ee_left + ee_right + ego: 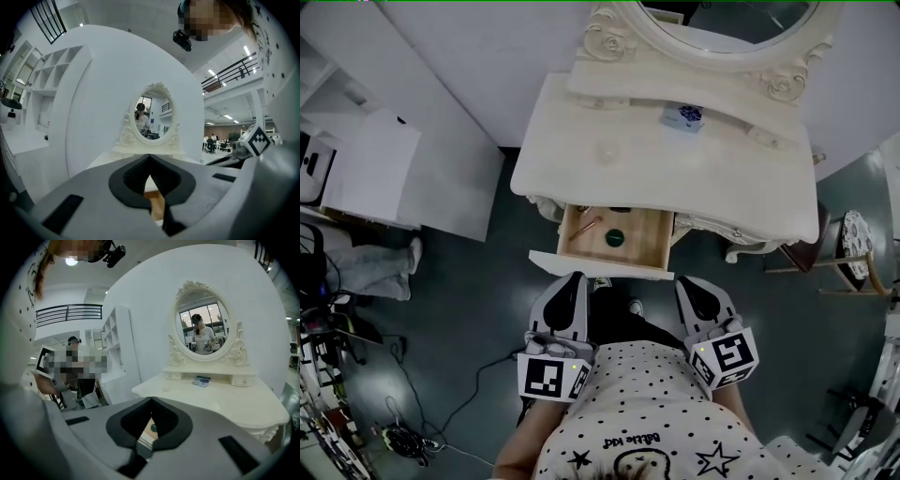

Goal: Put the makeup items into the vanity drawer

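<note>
A cream vanity [581, 169] with an oval mirror [727, 19] has its wooden drawer [645, 246] pulled open. A dark green round item [614, 237] and a thin pinkish stick [586, 226] lie inside it. A blue-and-white item [682, 116] sits on the vanity's rear shelf, and a small pale round item [607, 150] sits on the top. My left gripper [573, 284] and right gripper [693, 288] hover side by side in front of the drawer, both shut and empty. Between the left gripper [149, 158] tips I glimpse drawer wood. Past the right gripper [151, 401] the green item [153, 428] shows.
A white cabinet [370, 169] stands left of the vanity, with cables [403, 375] on the dark floor beyond it. A small round side stand [855, 246] is at the right. White open shelving [49, 89] lines the wall on the left.
</note>
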A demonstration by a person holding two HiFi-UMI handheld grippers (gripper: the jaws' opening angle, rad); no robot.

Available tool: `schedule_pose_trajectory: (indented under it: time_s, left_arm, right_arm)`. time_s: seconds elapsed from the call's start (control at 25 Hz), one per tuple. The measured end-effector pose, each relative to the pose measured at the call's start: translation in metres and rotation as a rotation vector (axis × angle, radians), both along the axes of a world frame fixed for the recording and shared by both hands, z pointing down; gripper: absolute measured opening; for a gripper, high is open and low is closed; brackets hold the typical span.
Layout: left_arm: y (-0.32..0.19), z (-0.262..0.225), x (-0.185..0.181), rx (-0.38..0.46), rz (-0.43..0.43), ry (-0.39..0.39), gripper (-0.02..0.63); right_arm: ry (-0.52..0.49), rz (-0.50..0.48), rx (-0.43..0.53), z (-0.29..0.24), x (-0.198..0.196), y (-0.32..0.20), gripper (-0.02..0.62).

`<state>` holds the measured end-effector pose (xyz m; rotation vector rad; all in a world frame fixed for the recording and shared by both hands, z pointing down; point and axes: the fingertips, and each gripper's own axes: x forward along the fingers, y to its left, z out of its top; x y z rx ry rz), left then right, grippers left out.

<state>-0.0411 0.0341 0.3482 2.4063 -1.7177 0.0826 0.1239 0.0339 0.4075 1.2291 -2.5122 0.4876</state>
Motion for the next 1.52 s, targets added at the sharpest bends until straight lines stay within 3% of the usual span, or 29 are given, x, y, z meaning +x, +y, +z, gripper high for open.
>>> schedule_pose_trajectory:
  time_s: [0.4, 0.64, 0.96, 1.24, 1.52]
  left_arm:
    - [-0.057, -0.006, -0.065, -0.030, 0.016, 0.003, 0.006]
    - [-0.072, 0.002, -0.086, -0.042, 0.064, 0.006, 0.006]
    - [-0.089, 0.006, -0.092, -0.046, 0.106, 0.013, 0.006]
    - [-0.098, 0.009, -0.097, -0.052, 0.094, 0.018, 0.006]
    - [-0.104, 0.013, -0.101, -0.065, 0.085, 0.025, 0.006]
  right_arm:
    - [-0.006, 0.037, -0.014, -0.012, -0.061, -0.052, 0.009]
    - [-0.012, 0.098, -0.014, -0.009, -0.083, -0.061, 0.009]
    - [0.002, 0.151, -0.021, -0.004, -0.087, -0.075, 0.009]
    - [0.003, 0.134, -0.022, -0.001, -0.092, -0.086, 0.009]
    - [0.036, 0.089, 0.059, -0.016, -0.100, -0.116, 0.009]
